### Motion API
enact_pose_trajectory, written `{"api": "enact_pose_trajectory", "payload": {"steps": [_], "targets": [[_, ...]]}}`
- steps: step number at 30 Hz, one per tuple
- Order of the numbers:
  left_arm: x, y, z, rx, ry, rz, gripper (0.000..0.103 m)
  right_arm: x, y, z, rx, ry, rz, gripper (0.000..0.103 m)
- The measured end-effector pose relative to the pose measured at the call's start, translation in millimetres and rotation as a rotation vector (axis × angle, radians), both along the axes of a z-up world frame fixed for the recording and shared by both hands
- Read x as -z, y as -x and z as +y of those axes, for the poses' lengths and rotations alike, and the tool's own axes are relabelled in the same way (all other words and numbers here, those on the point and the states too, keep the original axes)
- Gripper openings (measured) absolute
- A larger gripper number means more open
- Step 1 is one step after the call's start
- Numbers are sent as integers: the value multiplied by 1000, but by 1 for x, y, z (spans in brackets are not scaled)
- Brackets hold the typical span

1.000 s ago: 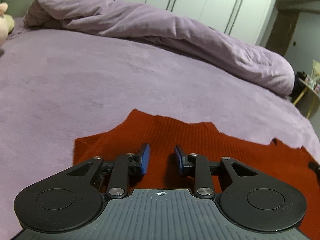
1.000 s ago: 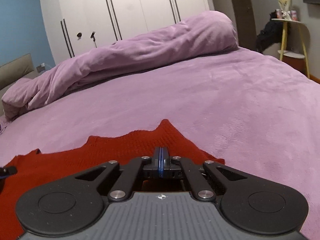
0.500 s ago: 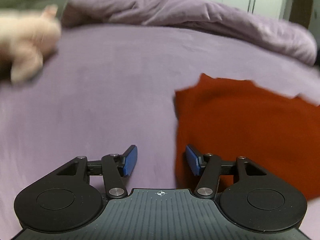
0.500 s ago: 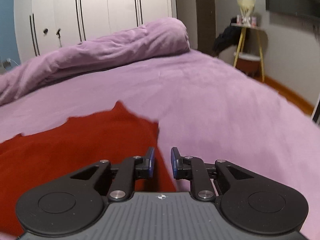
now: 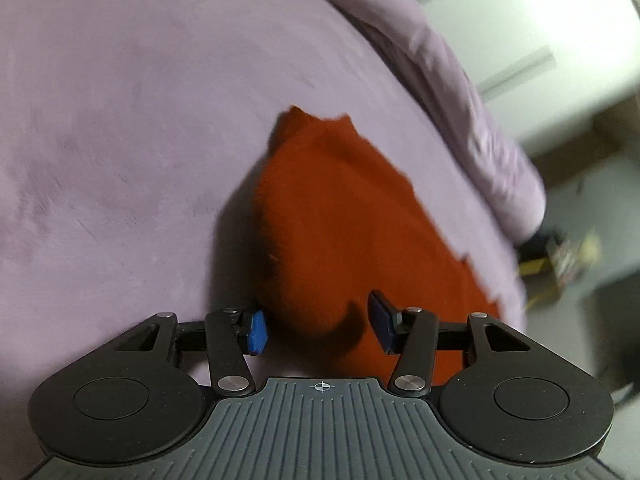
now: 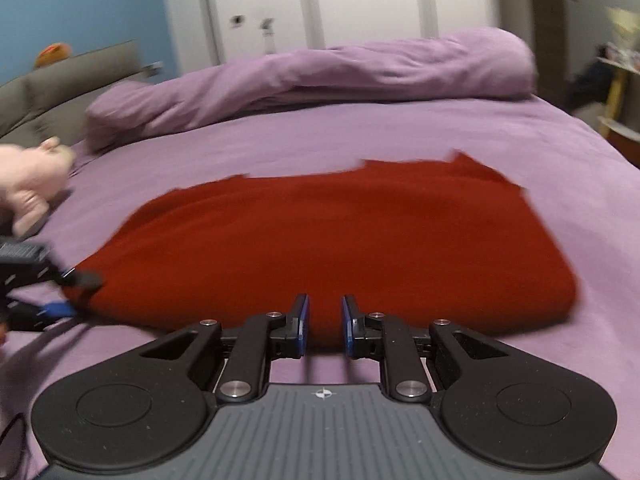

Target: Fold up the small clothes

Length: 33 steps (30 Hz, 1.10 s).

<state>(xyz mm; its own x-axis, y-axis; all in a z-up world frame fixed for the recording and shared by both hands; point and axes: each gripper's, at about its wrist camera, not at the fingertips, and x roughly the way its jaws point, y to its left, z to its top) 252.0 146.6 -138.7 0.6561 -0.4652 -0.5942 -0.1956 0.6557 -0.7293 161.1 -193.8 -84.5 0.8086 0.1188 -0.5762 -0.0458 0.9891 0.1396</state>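
Note:
A red knit garment (image 6: 320, 236) lies folded on the purple bed; it also shows in the left wrist view (image 5: 344, 216). My left gripper (image 5: 316, 326) is wide open, its blue pads on either side of the garment's near rounded corner. My right gripper (image 6: 324, 322) is open with a narrow gap, at the garment's near folded edge, holding nothing. The left gripper also shows at the left edge of the right wrist view (image 6: 60, 296), at the garment's left corner.
A rolled purple duvet (image 6: 320, 76) lies along the far side of the bed. A pink plush toy (image 6: 32, 184) sits at the left by the grey headboard (image 6: 60, 84). White wardrobes (image 6: 340, 4) stand behind. A yellow side table (image 6: 616, 96) is at the right.
The right gripper has opened, let go of the garment and drawn back to its near edge. The left gripper has swung round to the garment's left corner and opened wider. Both views are blurred.

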Motion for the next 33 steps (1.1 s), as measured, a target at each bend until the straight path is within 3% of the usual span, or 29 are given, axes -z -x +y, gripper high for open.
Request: {"api": "enact_pose_trajectory", "payload": {"steps": [3,6,9,15,19,26,33], "targets": [[14,-12,10,-68,126,21,44,-3,-18,25,-49,-40,-6,14],[23,-23,17,-117,160,37,30,-1,-40,47,-76,-84,22,10],[25,-27,21,-132,182,41,26,6,-58,67,-93,-86,48,9],[18,-31,18,-98,93,16,22,17,-59,93,-122,-27,60,8],[14,-28,16,-92,44,11,22,10,-55,98,-162,-48,32,7],[7,-26,14,-70,-18,10,22,26,-58,105,-204,-21,44,7],[1,-26,9,-58,-65,3,21,10,-50,91,-178,-86,33,7]]}}
